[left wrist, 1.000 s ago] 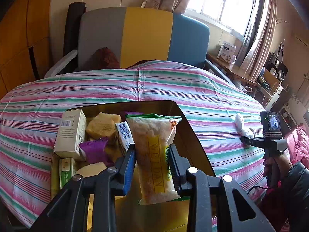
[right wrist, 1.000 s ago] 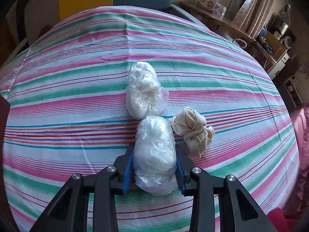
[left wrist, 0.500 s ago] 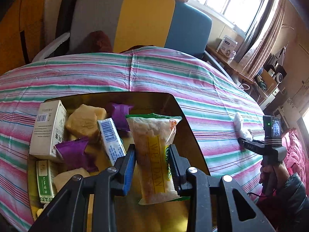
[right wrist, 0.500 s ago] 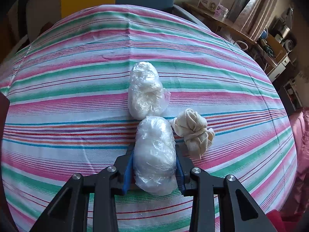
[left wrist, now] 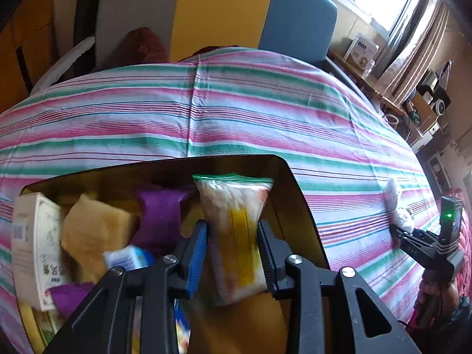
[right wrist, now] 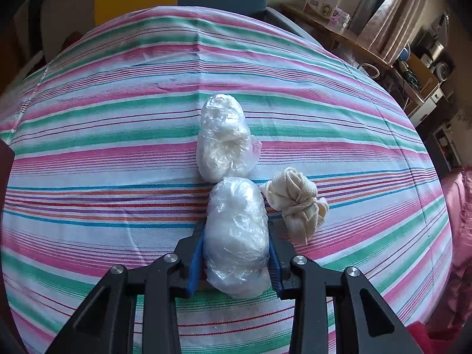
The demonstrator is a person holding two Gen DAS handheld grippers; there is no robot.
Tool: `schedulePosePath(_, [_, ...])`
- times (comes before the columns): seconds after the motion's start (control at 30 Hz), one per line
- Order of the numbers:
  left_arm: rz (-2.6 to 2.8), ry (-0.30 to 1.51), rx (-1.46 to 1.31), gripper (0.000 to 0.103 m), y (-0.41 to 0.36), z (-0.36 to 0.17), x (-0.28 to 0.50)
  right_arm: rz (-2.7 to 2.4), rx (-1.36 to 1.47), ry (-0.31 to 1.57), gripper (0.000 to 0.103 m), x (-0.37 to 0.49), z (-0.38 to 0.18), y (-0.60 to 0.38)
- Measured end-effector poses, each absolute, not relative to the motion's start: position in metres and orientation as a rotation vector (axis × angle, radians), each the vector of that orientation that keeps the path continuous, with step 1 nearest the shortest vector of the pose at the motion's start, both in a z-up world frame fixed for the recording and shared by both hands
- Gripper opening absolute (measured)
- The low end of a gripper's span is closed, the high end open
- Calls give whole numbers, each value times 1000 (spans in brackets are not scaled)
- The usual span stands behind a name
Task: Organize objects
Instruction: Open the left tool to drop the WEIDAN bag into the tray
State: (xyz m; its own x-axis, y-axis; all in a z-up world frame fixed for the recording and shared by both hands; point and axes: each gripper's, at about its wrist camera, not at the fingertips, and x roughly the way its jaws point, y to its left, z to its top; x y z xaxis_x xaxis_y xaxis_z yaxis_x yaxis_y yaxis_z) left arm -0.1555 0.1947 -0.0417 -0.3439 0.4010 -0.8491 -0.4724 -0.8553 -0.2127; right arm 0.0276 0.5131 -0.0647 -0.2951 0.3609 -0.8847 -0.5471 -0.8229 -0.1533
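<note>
My left gripper [left wrist: 233, 236] hangs over the dark bin [left wrist: 298, 194]. Its jaws are opening, and the pads still touch the clear snack packet [left wrist: 233, 206] with the yellow label that stands between them. The bin also holds a white carton [left wrist: 35, 247], a yellow block [left wrist: 91, 230], purple packets [left wrist: 160, 209] and a blue-and-white packet [left wrist: 129, 258]. My right gripper [right wrist: 236, 236] is shut on a white bundle wrapped in plastic [right wrist: 236, 224] that lies on the striped cloth. A second wrapped bundle [right wrist: 222, 138] lies just beyond it, and a knotted cream cloth [right wrist: 298, 200] to its right.
The striped tablecloth [left wrist: 236, 112] covers a round table. A grey, yellow and blue chair back [left wrist: 218, 14] stands behind it. Shelves with boxes and gadgets [right wrist: 413, 67] line the right wall under the window. A person's hand [left wrist: 433, 295] holds the right gripper at the table's right edge.
The left gripper has moved forward and down over the bin with the snack packet, and its jaws have widened slightly. The right gripper and its bundle have stayed put.
</note>
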Motion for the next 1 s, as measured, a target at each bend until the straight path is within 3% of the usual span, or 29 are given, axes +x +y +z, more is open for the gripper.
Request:
schedulePosePath(0.07, [2227, 114, -1367, 42, 199, -47, -158, 2141, -1395, 241, 37, 28, -64, 514])
schedulePosePath(1.0, [2397, 142, -1186, 42, 130, -8, -53, 2150, -1392, 261, 39, 26, -67, 524])
